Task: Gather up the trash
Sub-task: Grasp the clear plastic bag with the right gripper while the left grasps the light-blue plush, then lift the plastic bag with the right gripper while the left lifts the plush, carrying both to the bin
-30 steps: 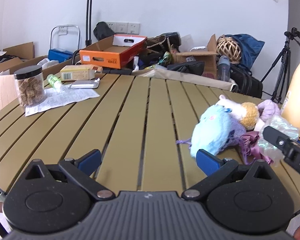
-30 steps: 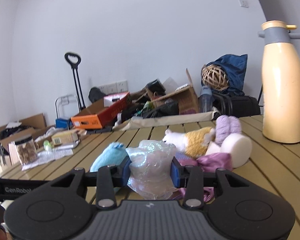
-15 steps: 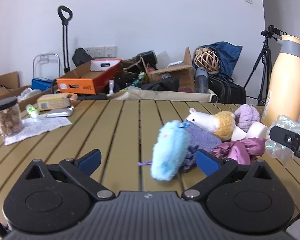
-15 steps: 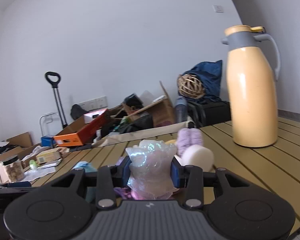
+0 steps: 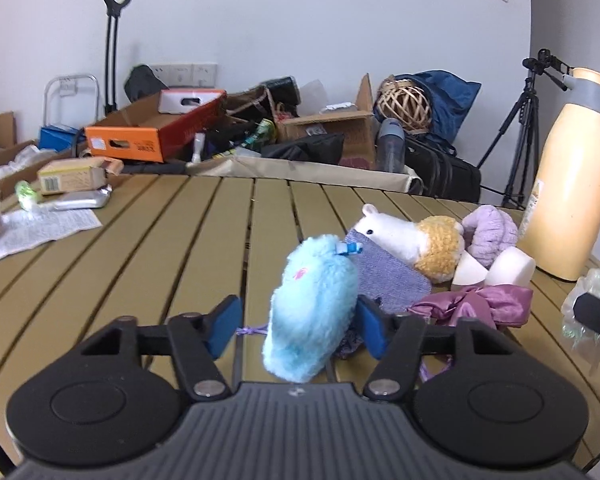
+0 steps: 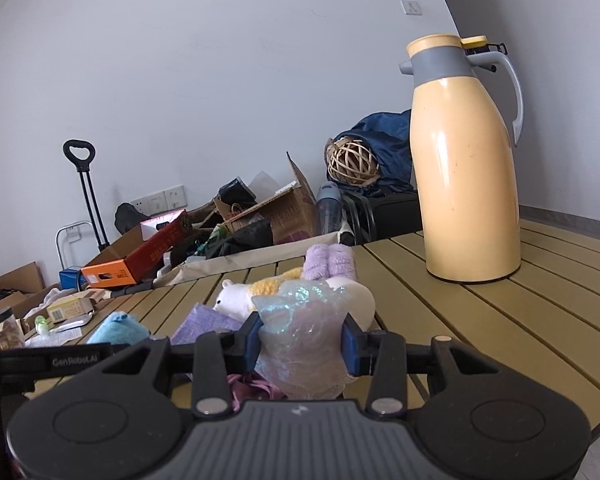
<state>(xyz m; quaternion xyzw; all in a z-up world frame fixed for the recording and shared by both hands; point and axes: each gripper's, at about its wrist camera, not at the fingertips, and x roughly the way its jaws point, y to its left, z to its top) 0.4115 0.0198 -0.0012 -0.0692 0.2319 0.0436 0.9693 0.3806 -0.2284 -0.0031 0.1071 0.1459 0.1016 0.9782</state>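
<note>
Nearest the camera on the slatted table (image 5: 148, 240), the left gripper (image 5: 298, 326) is closing its jaws around a fluffy blue plush (image 5: 312, 308) — the right blue pad touches the fur, the left pad stands just clear. Off to the right, the right gripper (image 6: 302, 338) is clamped on a crumpled clear plastic wrapper (image 6: 302, 336), held above the tabletop. Just behind lie a purple satin cloth (image 5: 476, 304), a lilac knitted patch (image 5: 384, 272), a white-and-yellow toy animal (image 5: 412, 240) and a purple fuzzy bundle (image 5: 492, 232). Towards the table's right edge stands a yellow thermos jug (image 6: 466, 176) — upright; at the far left edge sit a printed sheet (image 5: 40, 230) and a small carton (image 5: 74, 174)
</note>
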